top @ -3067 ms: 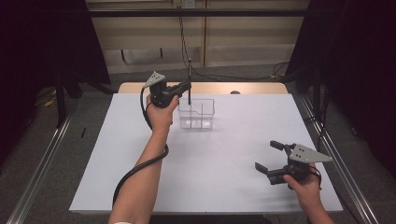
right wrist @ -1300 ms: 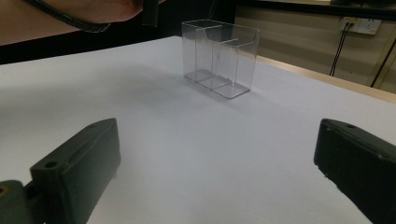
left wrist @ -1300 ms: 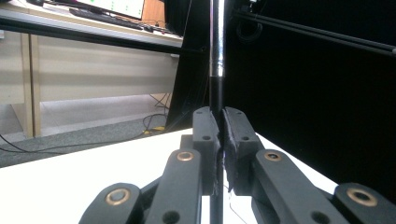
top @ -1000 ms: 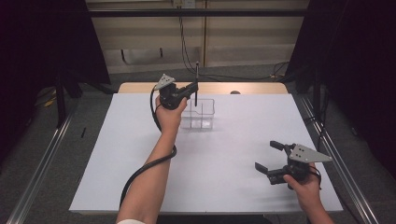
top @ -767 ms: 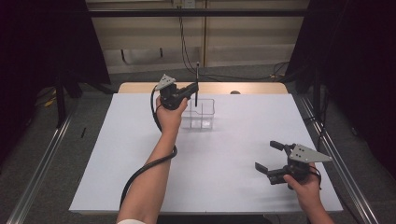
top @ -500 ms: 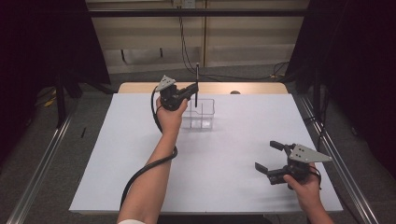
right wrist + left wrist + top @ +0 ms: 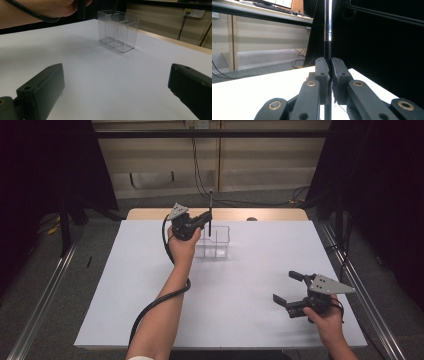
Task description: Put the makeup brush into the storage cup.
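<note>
White table (image 7: pixel 150 285): left claw (image 7: pixel 204 218) clamped on upright pen (image 7: pixel 210 212) over far clear organizer (image 7: pixel 216 242) for insertion; right claw (image 7: pixel 290 289) apart, idle.

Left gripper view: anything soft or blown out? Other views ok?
Left gripper view: the claw near the lens is slightly soft; glare streaks the upright pen it clamps. Right gripper view: clear box reasonably sharp, its own open claw blurred, box casts a soft shadow. High view: white table evenly lit, surroundings dark.

The left gripper (image 7: pixel 329 75) pinches a thin upright rod (image 7: pixel 328 30), black below and shiny metal above, over the white counter (image 7: pixel 262 85).
</note>
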A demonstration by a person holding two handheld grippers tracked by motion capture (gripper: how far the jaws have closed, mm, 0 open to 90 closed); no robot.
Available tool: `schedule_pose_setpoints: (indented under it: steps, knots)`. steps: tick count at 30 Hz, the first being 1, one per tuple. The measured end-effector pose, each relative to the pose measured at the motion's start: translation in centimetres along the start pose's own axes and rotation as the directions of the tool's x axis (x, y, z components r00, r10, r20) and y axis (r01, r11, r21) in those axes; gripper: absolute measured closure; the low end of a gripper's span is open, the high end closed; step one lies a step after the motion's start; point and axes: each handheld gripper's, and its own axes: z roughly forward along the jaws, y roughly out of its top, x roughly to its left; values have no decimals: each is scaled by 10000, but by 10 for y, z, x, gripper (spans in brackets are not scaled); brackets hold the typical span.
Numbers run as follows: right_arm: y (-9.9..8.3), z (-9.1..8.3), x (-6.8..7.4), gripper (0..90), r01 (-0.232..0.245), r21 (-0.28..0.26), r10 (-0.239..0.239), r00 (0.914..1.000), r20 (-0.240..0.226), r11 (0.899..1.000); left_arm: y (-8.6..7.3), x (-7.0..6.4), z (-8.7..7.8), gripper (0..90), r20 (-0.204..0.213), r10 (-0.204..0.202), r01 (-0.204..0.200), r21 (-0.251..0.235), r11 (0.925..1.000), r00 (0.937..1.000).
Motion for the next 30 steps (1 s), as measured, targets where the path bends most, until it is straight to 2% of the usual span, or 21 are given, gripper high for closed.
schedule_pose_setpoints:
  steps: [30]
  knots:
    - [1, 0, 0, 0, -77, -177, 76, 10000, -10, 9998, -11, 1, -5, 841, -53, 122, -121, 42, 9999, 9999]
